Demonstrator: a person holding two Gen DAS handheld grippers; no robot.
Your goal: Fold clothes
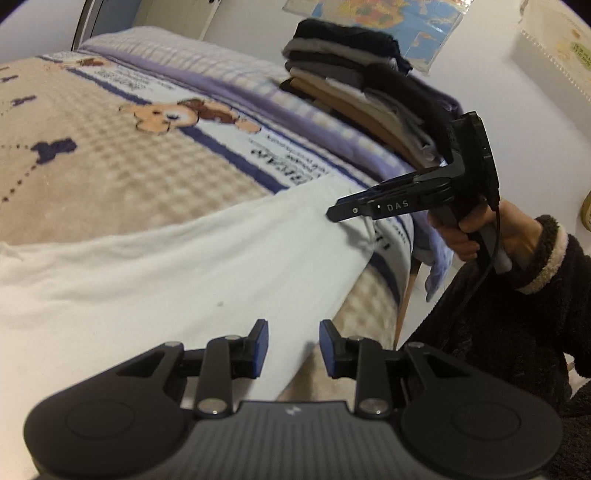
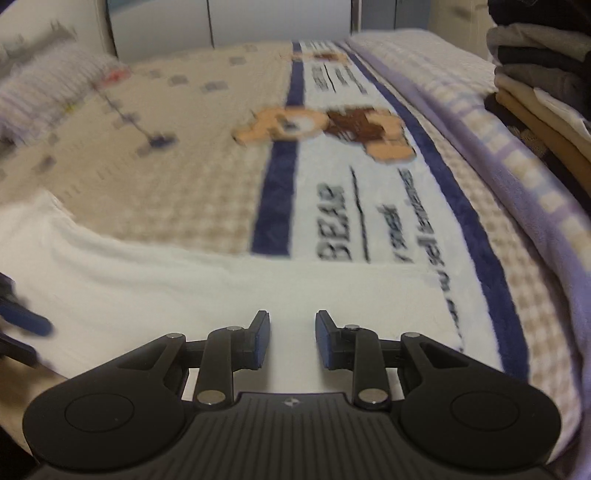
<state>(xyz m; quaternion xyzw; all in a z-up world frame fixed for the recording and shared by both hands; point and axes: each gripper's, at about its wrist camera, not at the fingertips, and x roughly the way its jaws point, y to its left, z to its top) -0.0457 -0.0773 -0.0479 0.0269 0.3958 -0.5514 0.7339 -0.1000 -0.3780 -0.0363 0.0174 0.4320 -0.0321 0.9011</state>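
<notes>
A: Left to right, quick. Far left of the left wrist view?

B: Beige waffle blanket (image 1: 110,173) with a bear print (image 1: 166,116), covering the bed. The white garment (image 1: 166,266) lies spread flat across its near part, running from the left edge to the bed's right corner.

A: Left gripper (image 1: 293,349)?

B: Bottom centre, blue pads apart, nothing between them — the white cloth lies under and just ahead of the tips. Can't tell if the pads touch it.

A: Further right?

B: Right gripper (image 1: 334,214), seen side-on, held by a hand (image 1: 476,232) in a dark fleecy sleeve (image 1: 546,254). Its tip sits at the garment's far right edge, where the cloth puckers. From this side I can't tell how its jaws stand.

A: Behind it?

B: A stack of folded clothes (image 1: 354,77), dark on top, tan and white lower, at the bed's right side. Map poster (image 1: 399,22) on the wall beyond.

A: Right wrist view?

B: Blurred. White garment (image 2: 184,288) fills the lower left and centre. Right gripper (image 2: 291,339) at bottom centre, pads parted with a clear gap, empty; white fabric directly below and ahead. The blanket's blue stripe (image 2: 277,184) and "BEAR" lettering run beyond, and the folded stack (image 2: 535,85) is at the far right edge.
</notes>
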